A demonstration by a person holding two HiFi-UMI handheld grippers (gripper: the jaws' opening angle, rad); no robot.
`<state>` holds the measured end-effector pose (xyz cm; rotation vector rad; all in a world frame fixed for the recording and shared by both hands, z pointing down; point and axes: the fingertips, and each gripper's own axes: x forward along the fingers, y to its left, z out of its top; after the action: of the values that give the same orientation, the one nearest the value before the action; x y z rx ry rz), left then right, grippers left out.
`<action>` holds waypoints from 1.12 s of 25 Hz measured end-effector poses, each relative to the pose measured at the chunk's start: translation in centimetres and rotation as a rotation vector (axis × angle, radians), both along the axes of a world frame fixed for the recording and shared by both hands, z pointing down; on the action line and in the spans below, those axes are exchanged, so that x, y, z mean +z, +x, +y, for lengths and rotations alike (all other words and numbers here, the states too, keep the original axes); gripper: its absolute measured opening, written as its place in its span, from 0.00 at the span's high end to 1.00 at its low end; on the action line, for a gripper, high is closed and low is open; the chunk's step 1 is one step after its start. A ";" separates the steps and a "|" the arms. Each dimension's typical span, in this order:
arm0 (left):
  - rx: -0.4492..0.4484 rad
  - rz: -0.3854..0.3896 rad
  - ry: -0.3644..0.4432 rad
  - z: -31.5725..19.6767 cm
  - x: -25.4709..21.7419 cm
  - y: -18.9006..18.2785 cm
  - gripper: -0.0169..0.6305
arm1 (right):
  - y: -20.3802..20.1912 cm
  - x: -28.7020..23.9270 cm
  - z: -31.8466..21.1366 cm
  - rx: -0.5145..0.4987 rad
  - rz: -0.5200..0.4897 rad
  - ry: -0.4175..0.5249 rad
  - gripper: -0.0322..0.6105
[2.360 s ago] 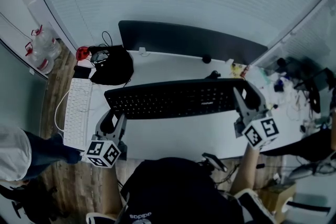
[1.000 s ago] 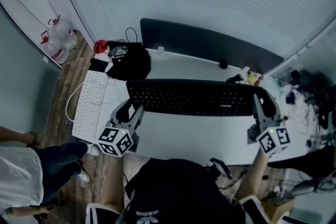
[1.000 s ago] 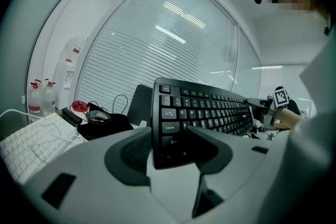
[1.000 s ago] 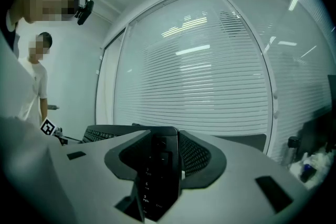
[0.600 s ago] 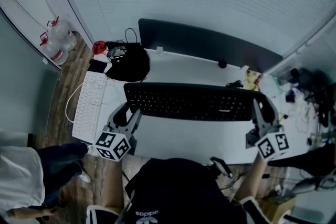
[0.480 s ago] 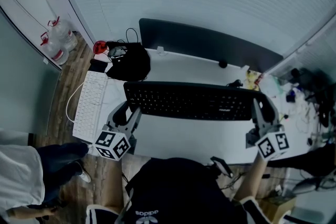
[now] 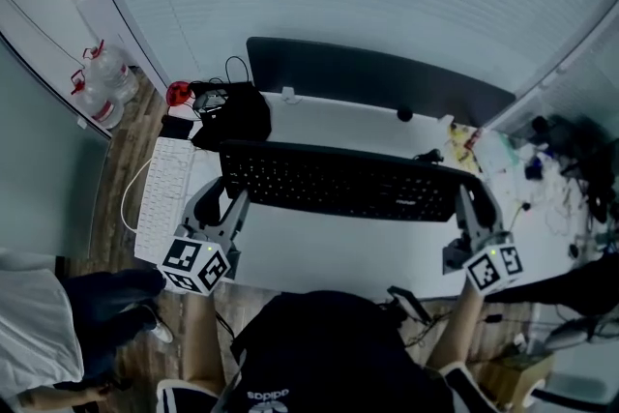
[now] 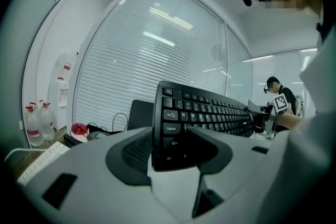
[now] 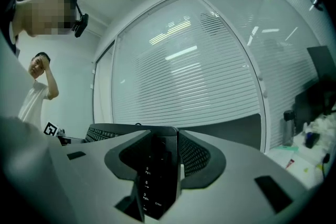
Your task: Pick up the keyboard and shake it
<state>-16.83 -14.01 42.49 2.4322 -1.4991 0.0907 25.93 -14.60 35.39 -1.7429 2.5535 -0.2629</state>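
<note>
The black keyboard [image 7: 338, 181] was held in the air above the white bench [image 7: 329, 251], lengthwise along it. The left tongs [image 7: 222, 200] were clamped on its left end and the right tongs [image 7: 474, 200] on its right end.

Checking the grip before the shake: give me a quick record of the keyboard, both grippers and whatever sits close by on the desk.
black keyboard: spans between the two grippers, appears raised off the white desk
left gripper: shut on the keyboard's left end
right gripper: shut on the keyboard's right end
nearby: white keyboard at the desk's left edge; black bag at the back left
</note>
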 end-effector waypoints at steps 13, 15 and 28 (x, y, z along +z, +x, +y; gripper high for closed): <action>0.072 -0.165 0.081 -1.1 -4.6 1.3 0.67 | 2.0 4.2 2.5 0.059 -0.166 -0.033 0.70; 0.082 -0.177 0.091 -1.3 -5.0 1.5 0.67 | 2.1 4.7 2.8 0.067 -0.178 -0.044 0.70; 0.145 -0.230 0.160 -1.7 -9.1 3.6 0.67 | 3.0 8.8 4.2 0.084 -0.237 -0.132 0.70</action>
<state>-13.25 -15.67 33.42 2.7367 -1.4682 0.3010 28.96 -10.43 44.19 -1.7367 2.3378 -0.6071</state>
